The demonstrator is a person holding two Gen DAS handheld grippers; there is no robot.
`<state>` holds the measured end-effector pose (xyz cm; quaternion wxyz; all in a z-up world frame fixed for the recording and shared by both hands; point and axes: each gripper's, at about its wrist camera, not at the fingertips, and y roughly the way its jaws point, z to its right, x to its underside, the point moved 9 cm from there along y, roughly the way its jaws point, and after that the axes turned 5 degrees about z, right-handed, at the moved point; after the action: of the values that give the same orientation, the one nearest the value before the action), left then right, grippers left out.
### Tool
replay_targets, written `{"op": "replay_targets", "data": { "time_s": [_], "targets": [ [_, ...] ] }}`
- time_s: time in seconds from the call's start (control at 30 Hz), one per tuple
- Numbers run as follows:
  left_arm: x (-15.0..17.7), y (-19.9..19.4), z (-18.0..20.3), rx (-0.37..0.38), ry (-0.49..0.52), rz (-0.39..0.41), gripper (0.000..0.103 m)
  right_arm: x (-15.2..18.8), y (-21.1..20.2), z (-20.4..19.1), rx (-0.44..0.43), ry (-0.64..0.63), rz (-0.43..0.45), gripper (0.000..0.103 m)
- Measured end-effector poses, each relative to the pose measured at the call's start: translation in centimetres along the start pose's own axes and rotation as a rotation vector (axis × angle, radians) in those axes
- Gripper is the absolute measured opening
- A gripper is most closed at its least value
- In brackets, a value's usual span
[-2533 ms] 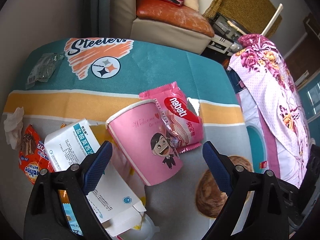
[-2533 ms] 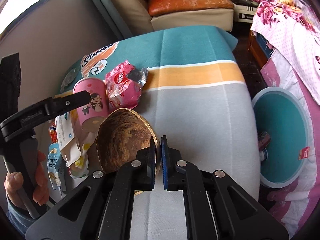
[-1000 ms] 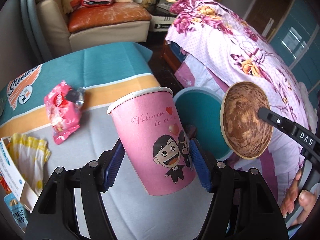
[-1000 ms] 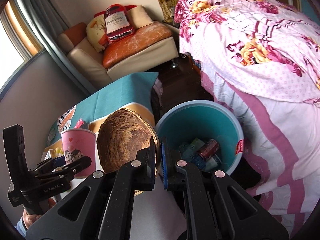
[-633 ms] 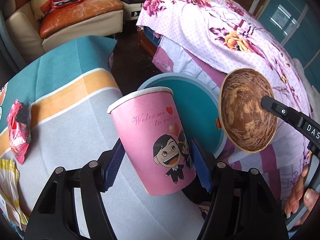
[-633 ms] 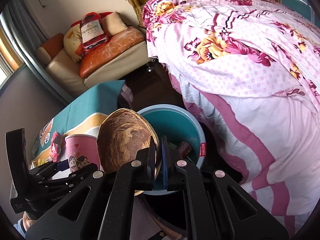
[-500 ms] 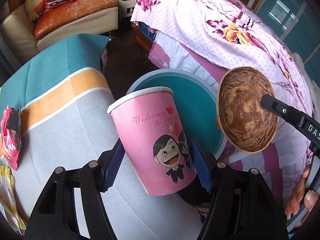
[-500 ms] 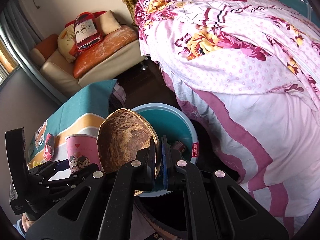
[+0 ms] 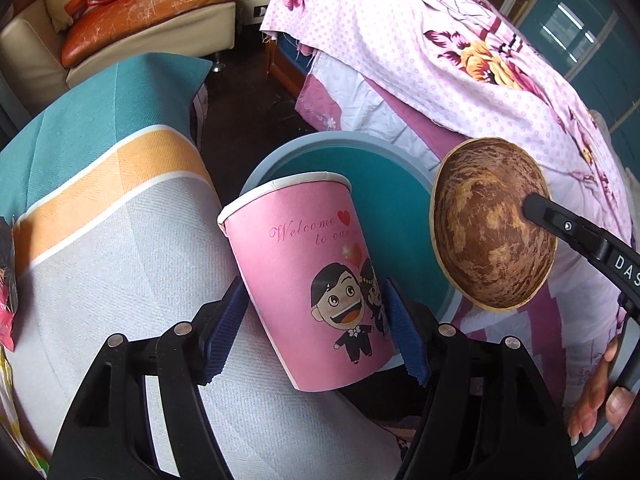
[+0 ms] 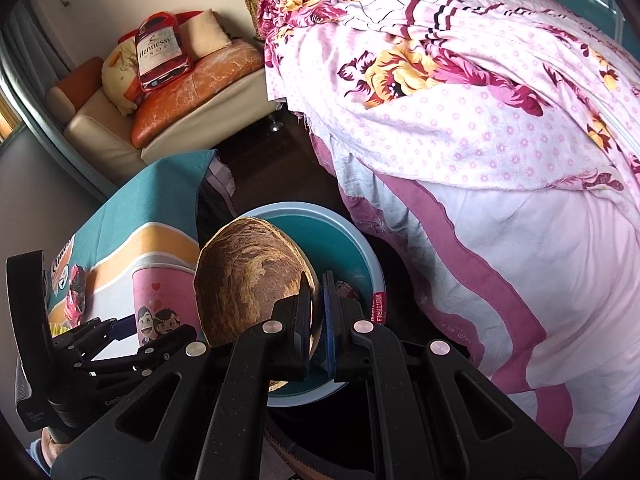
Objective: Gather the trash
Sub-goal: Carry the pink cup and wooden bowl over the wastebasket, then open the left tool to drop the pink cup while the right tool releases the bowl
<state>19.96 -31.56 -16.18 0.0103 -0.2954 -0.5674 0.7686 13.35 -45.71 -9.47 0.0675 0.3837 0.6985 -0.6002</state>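
A pink paper cup (image 9: 304,280) with a cartoon couple hangs tilted over the near rim of the teal trash bin (image 9: 332,136). It sits between the blue pads of my left gripper (image 9: 314,292), whose jaws are opening while the pads still touch the cup's sides. To its right a brown coconut-shell bowl (image 9: 492,224) hangs over the bin's right edge. My right gripper (image 10: 317,280) is shut on the bowl's rim (image 10: 248,280). The right wrist view shows the cup (image 10: 160,300) left of the bowl and the bin (image 10: 360,248) below both.
The table with its striped cloth (image 9: 120,240) lies left of the bin, with a pink snack wrapper (image 10: 76,292) on it. A bed with a floral quilt (image 9: 440,60) stands close behind the bin. A sofa (image 9: 140,0) is at the back. A person's hand (image 9: 600,400) holds the right gripper.
My left gripper closed on the cup on the table and carried it right to the bin. The right gripper brought the bowl there too. Both have sunk closer to the bin.
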Motion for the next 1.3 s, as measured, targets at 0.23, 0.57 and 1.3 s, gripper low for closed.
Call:
{"op": "replay_targets", "data": {
  "time_s": [0.23,0.57,1.3],
  "targets": [
    [-0.2,-1.0,-1.3,-0.006,-0.034,0.022,0.079,-0.1,0.2,-0.8,0.003,-0.015,-0.006,0.006],
    [0.9,-2.6,-3.3,-0.010,-0.074,0.024,0.083,0.1,0.4,-2.0,0.015,-0.043,-0.020,0.006],
    [2.1,-6.1,-8.8,-0.015,-0.172,0.072,0.092,2.4,3.6,-4.4,0.063,-0.077,-0.125,0.017]
  ]
}}
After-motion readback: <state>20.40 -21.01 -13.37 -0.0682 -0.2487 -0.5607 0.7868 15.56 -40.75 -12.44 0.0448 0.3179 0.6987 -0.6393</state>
